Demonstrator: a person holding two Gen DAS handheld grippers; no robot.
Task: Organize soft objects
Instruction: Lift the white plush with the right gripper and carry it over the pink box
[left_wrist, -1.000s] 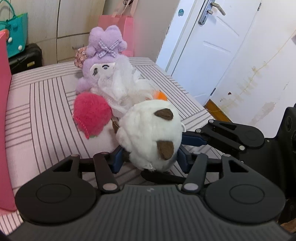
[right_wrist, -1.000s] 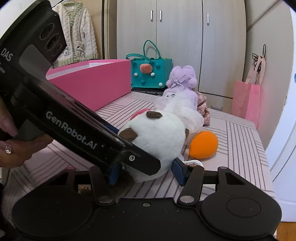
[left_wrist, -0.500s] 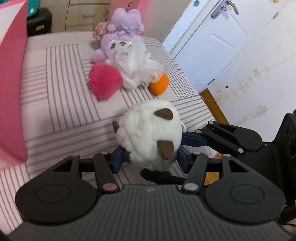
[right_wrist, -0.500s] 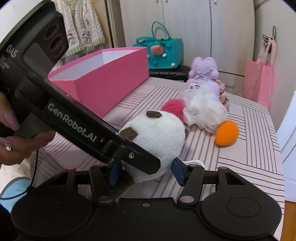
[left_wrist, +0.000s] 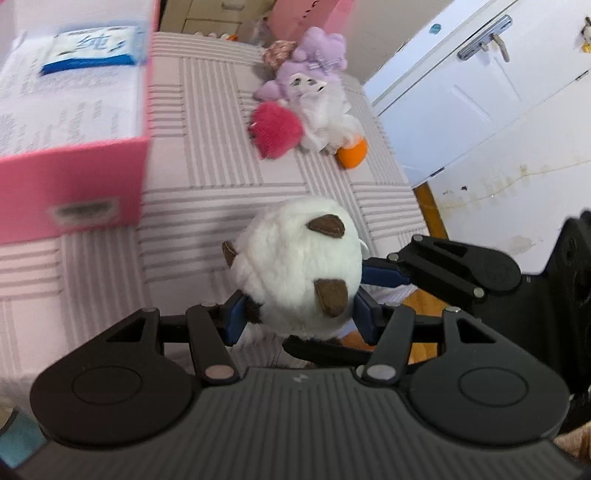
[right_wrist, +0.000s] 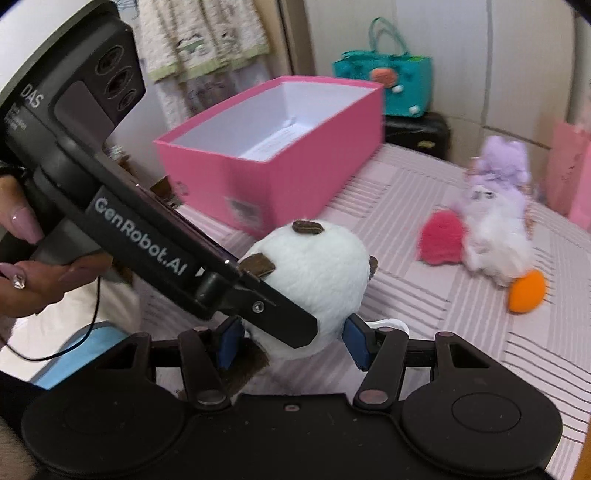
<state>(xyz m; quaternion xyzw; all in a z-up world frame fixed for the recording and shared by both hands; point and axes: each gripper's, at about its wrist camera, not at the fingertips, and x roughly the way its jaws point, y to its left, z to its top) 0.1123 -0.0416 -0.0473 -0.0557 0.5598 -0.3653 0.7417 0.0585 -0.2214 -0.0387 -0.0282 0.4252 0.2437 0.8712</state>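
A round white plush with brown ears (left_wrist: 299, 266) is clamped by both grippers at once and held in the air above the striped bed. My left gripper (left_wrist: 301, 319) is shut on it from one side. My right gripper (right_wrist: 291, 341) is shut on it from the other side, and its blue fingers (left_wrist: 384, 275) cross in from the right in the left wrist view. The plush also shows in the right wrist view (right_wrist: 314, 273). An open pink box (right_wrist: 280, 155) stands on the bed beyond it, and also shows in the left wrist view (left_wrist: 74, 184).
A purple plush (right_wrist: 498, 173), a white fluffy toy (right_wrist: 495, 236), a red-pink plush (right_wrist: 441, 238) and an orange ball (right_wrist: 526, 290) lie together on the pink striped bed (left_wrist: 207, 192). A white door (left_wrist: 461, 92) is to the right. A teal bag (right_wrist: 395, 81) stands behind the box.
Both grippers have lifted the white plush up and back from the toy pile, toward the pink box. The pile now lies farther away and the box's open top has come into view.
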